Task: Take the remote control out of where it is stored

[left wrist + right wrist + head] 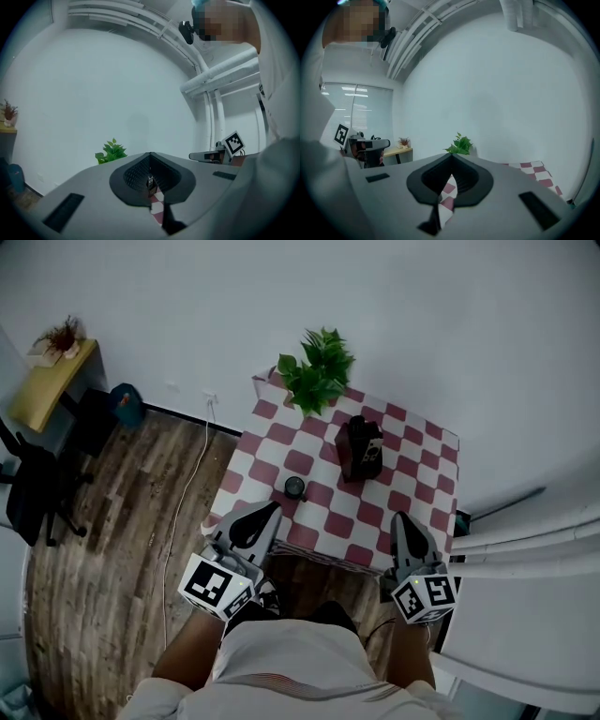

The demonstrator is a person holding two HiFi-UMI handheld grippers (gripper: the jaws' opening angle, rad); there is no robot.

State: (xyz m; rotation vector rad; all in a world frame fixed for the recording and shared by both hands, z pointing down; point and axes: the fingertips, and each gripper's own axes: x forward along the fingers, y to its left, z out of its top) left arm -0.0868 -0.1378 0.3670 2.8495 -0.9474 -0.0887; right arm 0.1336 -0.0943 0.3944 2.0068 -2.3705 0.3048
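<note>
A person's white shirt [281, 662] fills the bottom edge of the head view, facing a red-and-white checked table [272, 442] at centre frame. Low in the frame, at the table's near edge, the left gripper [272, 509] and right gripper [401, 517] each have their jaws pressed together on nothing. A potted plant [317, 371] stands at the table's far corner. Right of centre, the remote control [372, 448] sits upright in a dark holder [349, 454], with a small round dark object [295, 487] near it.

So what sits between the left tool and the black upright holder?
Head view: between left tool and black upright holder, only a small dark round object on the red-and-white checked tablecloth.
</note>
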